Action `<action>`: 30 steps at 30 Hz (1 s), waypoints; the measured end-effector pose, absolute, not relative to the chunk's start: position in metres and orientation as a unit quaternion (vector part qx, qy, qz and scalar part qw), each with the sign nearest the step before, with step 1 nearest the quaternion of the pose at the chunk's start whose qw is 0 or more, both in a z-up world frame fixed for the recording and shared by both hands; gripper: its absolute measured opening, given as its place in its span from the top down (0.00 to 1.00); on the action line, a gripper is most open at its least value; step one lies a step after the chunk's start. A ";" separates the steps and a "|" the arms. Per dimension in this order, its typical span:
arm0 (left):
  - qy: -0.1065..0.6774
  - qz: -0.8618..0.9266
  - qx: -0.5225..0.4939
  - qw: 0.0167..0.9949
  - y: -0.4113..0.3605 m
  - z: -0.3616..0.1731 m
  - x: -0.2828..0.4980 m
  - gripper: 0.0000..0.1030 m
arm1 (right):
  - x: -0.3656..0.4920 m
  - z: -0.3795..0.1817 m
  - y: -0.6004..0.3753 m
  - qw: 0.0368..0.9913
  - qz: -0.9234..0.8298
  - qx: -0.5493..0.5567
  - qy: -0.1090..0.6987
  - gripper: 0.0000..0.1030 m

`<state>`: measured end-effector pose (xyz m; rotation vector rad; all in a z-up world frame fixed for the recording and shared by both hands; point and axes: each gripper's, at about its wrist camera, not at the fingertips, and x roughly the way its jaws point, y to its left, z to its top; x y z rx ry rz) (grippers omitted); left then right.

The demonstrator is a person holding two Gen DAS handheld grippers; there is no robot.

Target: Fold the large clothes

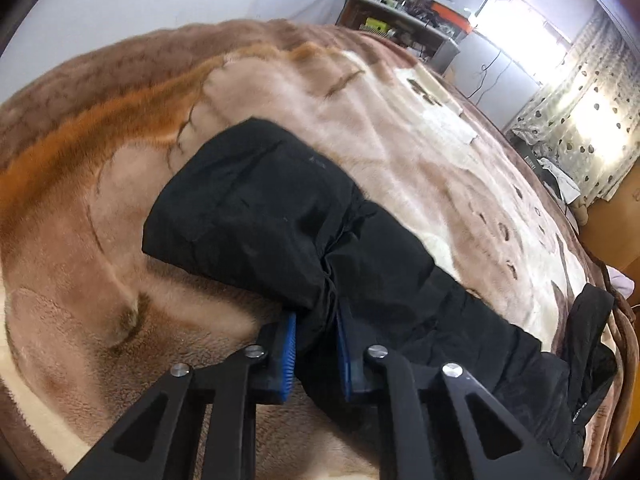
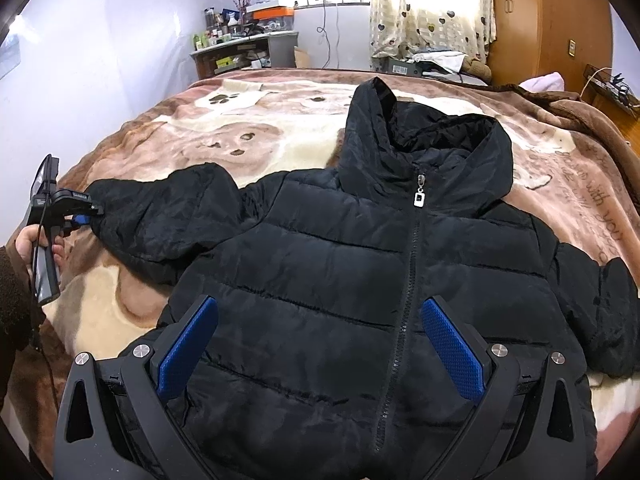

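Note:
A black hooded puffer jacket lies front up and zipped on the bed, its hood at the far end. Its left sleeve stretches out sideways. My left gripper is shut on that sleeve's cuff, with bunched black fabric pinched between the blue pads. In the right wrist view the left gripper shows at the sleeve end, held by a person's hand. My right gripper hovers open over the jacket's lower body, its fingers spread wide on either side of the zipper. The other sleeve lies at the right.
A brown and cream plush blanket covers the whole bed. A cluttered shelf stands beyond the far left corner. A curtained window and a wooden wardrobe lie behind. Loose items sit at the far bed edge.

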<state>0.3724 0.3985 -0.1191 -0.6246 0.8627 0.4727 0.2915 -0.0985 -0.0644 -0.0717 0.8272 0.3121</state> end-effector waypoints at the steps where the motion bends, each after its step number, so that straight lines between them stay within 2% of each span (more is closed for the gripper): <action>1: 0.402 0.222 -0.292 0.839 0.396 -0.115 0.370 0.86 | 0.291 -0.063 -0.099 0.904 0.150 -0.034 0.399 0.02; 10: 0.344 0.155 -0.187 0.907 0.334 -0.047 0.368 0.87 | 0.285 -0.045 -0.114 0.913 0.138 -0.019 0.384 0.02; 18: 0.334 0.062 -0.087 0.937 0.225 0.001 0.364 0.87 | 0.274 -0.030 -0.138 0.921 0.126 -0.002 0.368 0.02; 24: 0.339 0.000 -0.040 0.940 0.146 0.010 0.359 0.87 | 0.264 -0.020 -0.159 0.927 0.121 0.015 0.355 0.02; 30: 0.382 -0.046 -0.012 0.923 0.071 -0.015 0.360 0.87 | 0.256 -0.016 -0.194 0.931 0.097 0.043 0.348 0.02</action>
